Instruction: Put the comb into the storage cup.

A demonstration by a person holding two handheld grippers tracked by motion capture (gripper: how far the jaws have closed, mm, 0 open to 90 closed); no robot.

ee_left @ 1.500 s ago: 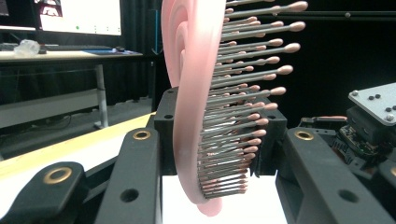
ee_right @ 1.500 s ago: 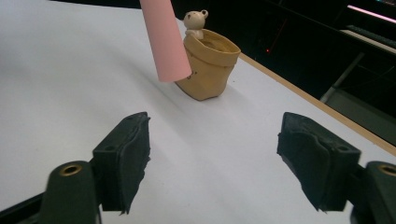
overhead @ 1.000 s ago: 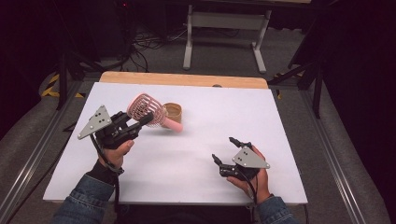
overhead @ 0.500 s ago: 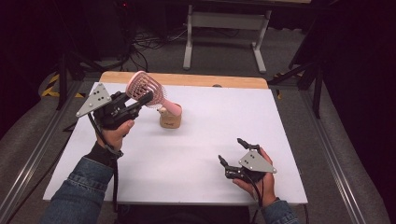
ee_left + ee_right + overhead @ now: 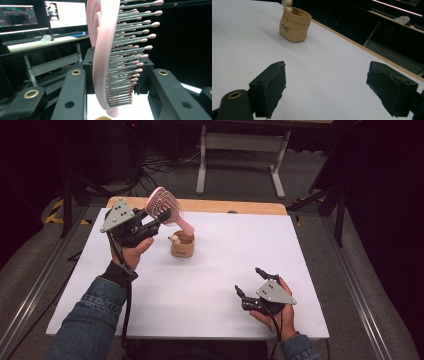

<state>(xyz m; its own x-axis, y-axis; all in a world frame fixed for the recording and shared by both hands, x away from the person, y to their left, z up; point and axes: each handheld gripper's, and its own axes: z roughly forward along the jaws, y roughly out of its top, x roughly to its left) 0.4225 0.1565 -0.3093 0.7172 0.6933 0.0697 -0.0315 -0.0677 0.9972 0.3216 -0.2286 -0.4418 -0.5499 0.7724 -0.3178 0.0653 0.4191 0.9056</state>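
- Progress so far: you have the pink hairbrush (image 5: 167, 210) off the counter (image 5: 210, 285), clamped by its head in your left gripper (image 5: 159, 216), and tilted so the handle slopes down toward the little tan sack-shaped pot (image 5: 182, 245).
- Grip: in the left gripper view the jaws stand pressed against both sides of the brush head (image 5: 110, 57), bristles to one side and the curved pink back to the other; it looks secure, so the pick-up part reads as done.
- Brush position: the handle's end is right at the pot's rim, on the side of the pot nearer your left hand; I cannot tell from above whether the tip is already inside the mouth or just over it.
- Pot: it stands upright on the counter, with a small pale figure (image 5: 174, 239) at its rim, which narrows the opening you have to aim for.
- Right gripper (image 5: 251, 290): well apart from the pot, toward your edge of the counter, jaws spread wide with nothing between them; its own view looks across bare counter at the pot (image 5: 294, 23).
- What is left, as I judge it: lower the handle into the pot, check it leans steady, then let the brush go and withdraw.
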